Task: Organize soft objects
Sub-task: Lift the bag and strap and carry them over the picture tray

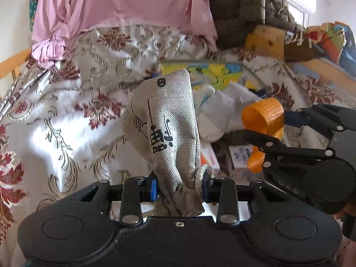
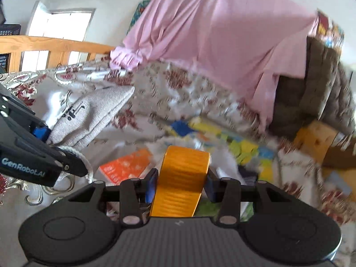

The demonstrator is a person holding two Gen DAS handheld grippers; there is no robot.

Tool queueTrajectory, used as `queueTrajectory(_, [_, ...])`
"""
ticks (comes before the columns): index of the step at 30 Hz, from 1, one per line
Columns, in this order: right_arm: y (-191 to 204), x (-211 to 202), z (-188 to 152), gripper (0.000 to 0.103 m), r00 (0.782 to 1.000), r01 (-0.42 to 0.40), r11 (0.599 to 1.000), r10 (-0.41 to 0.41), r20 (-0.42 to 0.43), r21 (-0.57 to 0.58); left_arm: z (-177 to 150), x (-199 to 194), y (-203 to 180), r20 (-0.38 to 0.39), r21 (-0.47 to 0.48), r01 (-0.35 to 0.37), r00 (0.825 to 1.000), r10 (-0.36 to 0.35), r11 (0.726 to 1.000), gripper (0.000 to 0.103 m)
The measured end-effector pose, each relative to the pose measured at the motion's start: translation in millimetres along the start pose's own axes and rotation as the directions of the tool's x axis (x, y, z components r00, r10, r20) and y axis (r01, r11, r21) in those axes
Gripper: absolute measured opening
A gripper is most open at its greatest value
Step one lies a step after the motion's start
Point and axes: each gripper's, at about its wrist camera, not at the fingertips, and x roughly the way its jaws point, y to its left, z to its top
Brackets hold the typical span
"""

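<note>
Left claw (image 1: 180, 188) is clamping the gathered neck of a grey woven drawstring pouch with black print (image 1: 163, 122); the pouch's long axis is running toward 12 o'clock, body standing up above the floral white-and-red bedspread (image 1: 66, 111). Right claw (image 2: 181, 183) is gripping a stiff orange ribbed band loop (image 2: 183, 173), also pointing to 12. From the left claw, the band is sitting at 3 o'clock, near but apart. Drop spot is probably the cluttered pile at 1 o'clock.

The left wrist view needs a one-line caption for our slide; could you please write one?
Left gripper clamps a grey drawstring pouch above a floral bedspread; right gripper holds an orange ribbon.
</note>
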Motion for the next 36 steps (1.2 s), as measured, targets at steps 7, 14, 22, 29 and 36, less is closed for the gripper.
queueTrajectory(7, [-33.4, 0.4, 22.4, 0.047, 0.996, 0.033, 0.996, -0.039, 0.082, 0.078, 33.0, 3.8, 0.1, 0.025, 0.005, -0.008, 1.0, 0.008, 1.0, 0.037])
queueTrajectory(14, [-94.2, 46.2, 58.1, 0.047, 0.989, 0.015, 0.977, -0.046, 0.144, 0.211, 89.2, 31.8, 2.9, 0.062, -0.02, 0.005, 0.998, -0.004, 1.0, 0.037])
queueTrajectory(22, [-181.5, 134.7, 72.8, 0.047, 0.987, 0.003, 0.903, -0.072, 0.143, 0.429, 178.0, 100.5, -2.2, 0.139, -0.004, 0.018, 0.99, -0.017, 1.0, 0.037])
queueTrajectory(29, [-235.7, 200.0, 39.4, 0.048, 0.997, 0.027, 0.83, -0.059, 0.041, 0.557, 227.8, 186.5, -15.3, 0.116, -0.02, 0.048, 0.992, -0.045, 0.999, 0.037])
queueTrajectory(36, [-254.3, 236.6, 9.9, 0.048, 0.998, 0.043, 0.76, -0.003, -0.061, 0.648, 234.6, 258.5, -32.8, -0.002, -0.026, 0.107, 0.994, -0.107, 0.994, 0.038])
